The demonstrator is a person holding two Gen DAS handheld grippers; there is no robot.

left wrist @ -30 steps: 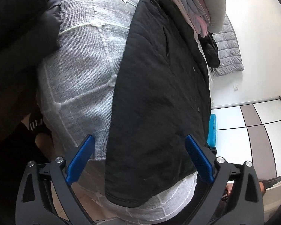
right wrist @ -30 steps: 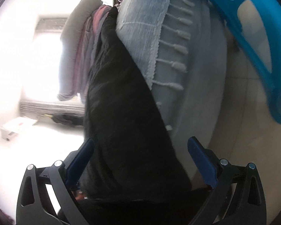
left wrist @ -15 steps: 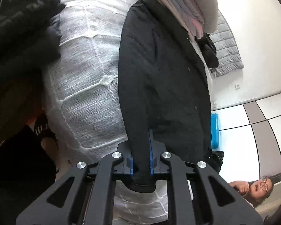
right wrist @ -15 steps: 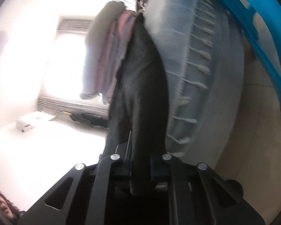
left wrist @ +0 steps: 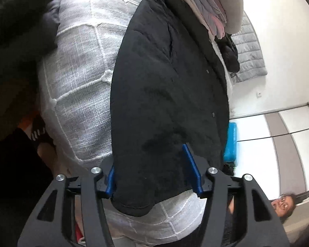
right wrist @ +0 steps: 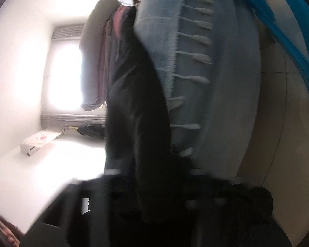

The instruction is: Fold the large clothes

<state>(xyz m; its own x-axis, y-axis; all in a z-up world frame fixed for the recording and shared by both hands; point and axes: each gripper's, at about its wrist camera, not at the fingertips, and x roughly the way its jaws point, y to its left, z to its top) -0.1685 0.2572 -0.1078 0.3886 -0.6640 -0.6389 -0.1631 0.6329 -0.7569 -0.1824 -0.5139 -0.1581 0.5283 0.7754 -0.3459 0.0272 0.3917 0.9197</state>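
A black padded jacket (left wrist: 166,94) lies on a white textured bedspread (left wrist: 80,78). My left gripper (left wrist: 153,177) has its jaws parted, and the jacket's hem bulges between the blue pads (left wrist: 192,173). In the right wrist view the same jacket (right wrist: 138,111) runs down into my right gripper (right wrist: 154,201), which is blurred and dark; its jaws look closed on the jacket's edge.
A stack of folded pink and grey clothes (left wrist: 212,4) lies beyond the jacket. Dark garments (left wrist: 16,20) lie at the left. A blue laundry basket (right wrist: 288,33) stands beside the fringed bedspread edge (right wrist: 191,61). A person's face (left wrist: 284,205) is at the lower right.
Both grippers closed on the jacket's edge half a second ago. Now the left jaws have parted again, with the hem bulging between them. The right gripper stays on the jacket and is moving.
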